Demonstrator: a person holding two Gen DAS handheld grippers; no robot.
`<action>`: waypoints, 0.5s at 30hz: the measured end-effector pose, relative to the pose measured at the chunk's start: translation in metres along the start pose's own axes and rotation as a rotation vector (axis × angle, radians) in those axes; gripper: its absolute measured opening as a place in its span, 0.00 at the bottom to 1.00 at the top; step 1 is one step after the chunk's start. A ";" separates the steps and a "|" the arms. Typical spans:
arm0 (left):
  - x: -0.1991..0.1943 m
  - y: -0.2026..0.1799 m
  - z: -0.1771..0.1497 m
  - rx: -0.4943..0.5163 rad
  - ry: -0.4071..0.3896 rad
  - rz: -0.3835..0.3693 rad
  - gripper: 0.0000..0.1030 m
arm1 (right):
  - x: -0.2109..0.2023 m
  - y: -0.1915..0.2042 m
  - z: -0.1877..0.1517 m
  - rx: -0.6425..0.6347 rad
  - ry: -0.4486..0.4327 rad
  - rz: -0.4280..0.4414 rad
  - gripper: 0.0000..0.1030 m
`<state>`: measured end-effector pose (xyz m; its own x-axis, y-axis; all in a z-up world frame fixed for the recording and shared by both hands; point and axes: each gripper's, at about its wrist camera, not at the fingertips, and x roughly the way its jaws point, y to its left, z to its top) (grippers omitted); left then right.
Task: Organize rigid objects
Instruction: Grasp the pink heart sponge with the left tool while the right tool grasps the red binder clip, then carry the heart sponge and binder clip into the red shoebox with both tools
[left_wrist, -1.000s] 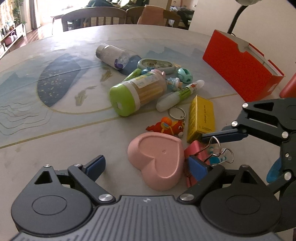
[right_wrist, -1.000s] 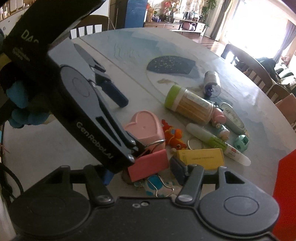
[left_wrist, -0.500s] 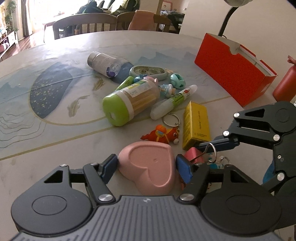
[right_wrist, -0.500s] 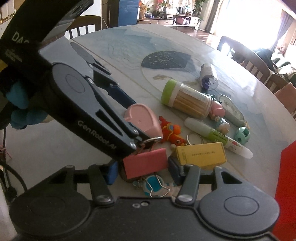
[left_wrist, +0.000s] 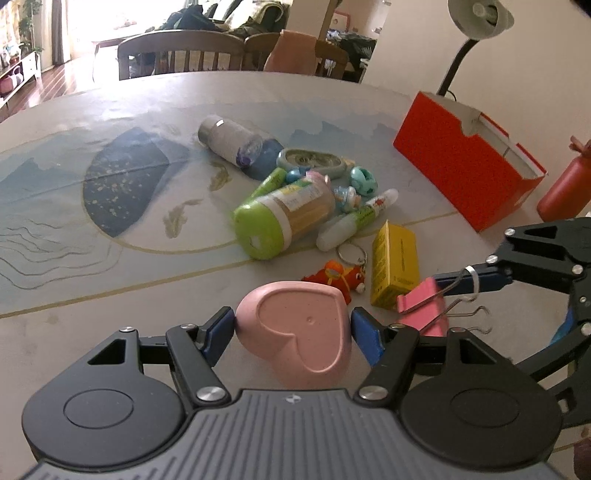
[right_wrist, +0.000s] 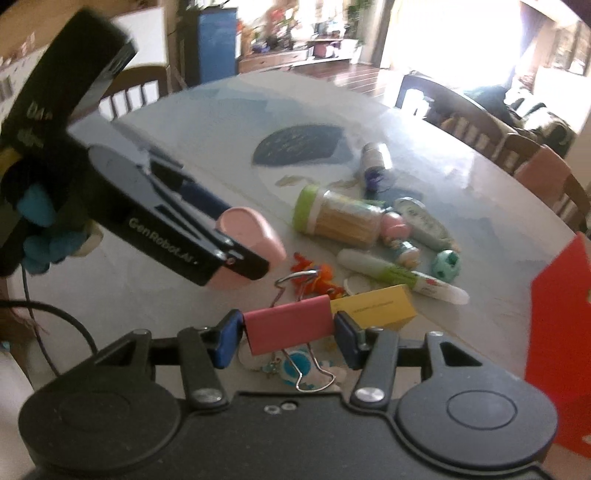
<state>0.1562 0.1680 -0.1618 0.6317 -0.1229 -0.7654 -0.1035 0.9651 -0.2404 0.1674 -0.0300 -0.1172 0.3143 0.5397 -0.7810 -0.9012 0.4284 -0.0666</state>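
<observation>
In the left wrist view, the left gripper sat at 6 o'clock with its 2 blue pads pressed against both sides of the pink heart-shaped dish, clenched on it and holding it tilted above the table. Beyond the dish, toward 12 o'clock, the clutter lay together: a green-capped jar on its side, a clear bottle at 11 o'clock of it, an orange keychain toy just past the dish, and a white tube near a yellow box. At 3 o'clock the right gripper reached in, grasping a pink binder clip beside the yellow box. A red box stood at 2 o'clock, well apart from the pile.

In the right wrist view, the left gripper came in from 9 o'clock carrying the pink heart-shaped dish. At 6 o'clock, the right gripper had its 2 pads closed on the pink binder clip, lifted clear of the table, with the yellow box just behind at 3 o'clock of the clip.
</observation>
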 end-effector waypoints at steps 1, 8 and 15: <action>-0.003 0.000 0.002 -0.003 -0.007 -0.002 0.67 | -0.005 -0.003 0.001 0.017 -0.010 -0.010 0.51; -0.026 -0.011 0.018 -0.005 -0.062 -0.025 0.67 | -0.044 -0.028 0.004 0.154 -0.091 -0.072 0.52; -0.037 -0.037 0.037 0.001 -0.106 -0.041 0.67 | -0.082 -0.066 0.001 0.258 -0.154 -0.144 0.52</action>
<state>0.1649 0.1454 -0.1024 0.7132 -0.1368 -0.6875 -0.0758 0.9600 -0.2697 0.2013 -0.1018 -0.0478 0.4924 0.5551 -0.6704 -0.7449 0.6672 0.0054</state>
